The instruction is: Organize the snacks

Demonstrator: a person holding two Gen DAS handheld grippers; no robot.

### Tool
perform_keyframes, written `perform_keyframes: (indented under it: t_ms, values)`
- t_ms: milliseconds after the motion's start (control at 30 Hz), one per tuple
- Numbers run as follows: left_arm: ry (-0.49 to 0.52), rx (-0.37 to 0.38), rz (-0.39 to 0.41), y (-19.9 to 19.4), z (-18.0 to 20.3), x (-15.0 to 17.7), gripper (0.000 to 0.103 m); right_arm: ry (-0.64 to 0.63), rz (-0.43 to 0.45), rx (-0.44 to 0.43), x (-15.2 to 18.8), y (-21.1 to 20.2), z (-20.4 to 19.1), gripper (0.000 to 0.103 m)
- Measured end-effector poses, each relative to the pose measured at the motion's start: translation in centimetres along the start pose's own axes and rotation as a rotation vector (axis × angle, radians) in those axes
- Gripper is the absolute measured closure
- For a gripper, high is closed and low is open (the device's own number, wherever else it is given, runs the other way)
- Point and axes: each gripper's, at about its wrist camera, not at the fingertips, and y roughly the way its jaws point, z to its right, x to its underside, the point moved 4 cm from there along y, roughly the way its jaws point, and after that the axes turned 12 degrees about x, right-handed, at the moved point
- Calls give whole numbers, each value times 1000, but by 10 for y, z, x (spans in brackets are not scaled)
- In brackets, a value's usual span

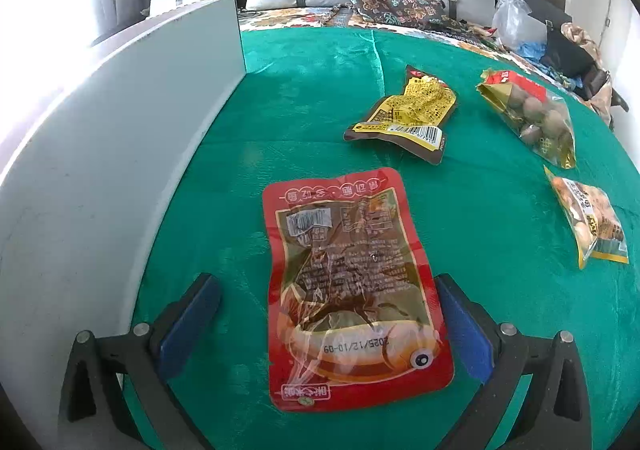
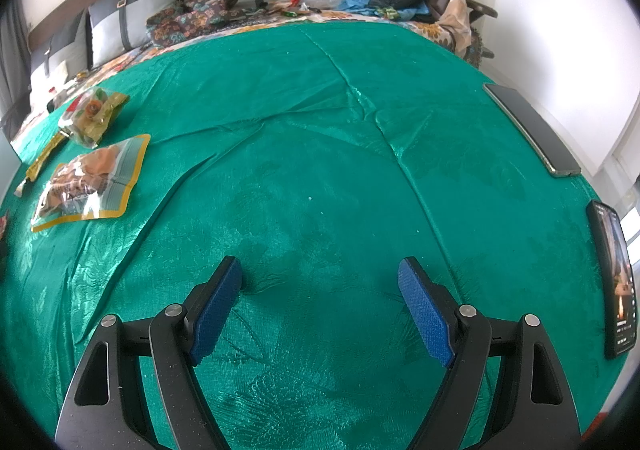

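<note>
Between the spread fingers of your left hand-held gripper (image 1: 324, 314) lies a red fish-snack pouch (image 1: 352, 290), flat on the green cloth (image 1: 300, 98), printed back up, date stamp toward you; neither pad touches it. Beyond it sits a yellow-and-brown pouch (image 1: 404, 116), well apart. To the right, a clear bag of round brown snacks (image 1: 532, 116), and nearer, a yellow-edged bag of pale nuts (image 1: 588, 222). A grey box wall (image 1: 120, 138) stands along the left edge of the cloth.

Your right hand-held gripper (image 2: 320, 282) is wide apart too, holding nothing, over bare cloth. Two of the snack bags show far left in its view. Two phones (image 2: 532, 130) lie at the right edge of the bench.
</note>
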Motion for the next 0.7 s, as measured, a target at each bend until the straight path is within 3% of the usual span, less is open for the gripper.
perform_keyframes:
  t_ms: [333,433,467,533,700]
  values:
    - [0,1,3,-3,0,1,0,-72,-2,-60,2,-2,-7,13]
    - [0,1,3,-3,0,1,0,-228,26,-210,-3,-11,-21,15]
    - [0,1,3,-3,0,1,0,-290,61,-300,-9,-21,-29,15]
    - [0,1,3,-3,0,2,0,-454,122,-390,-20,-38,-49,15]
    - [0,1,3,-3,0,1,0,-930,215,-449,-35,-55,-118,15]
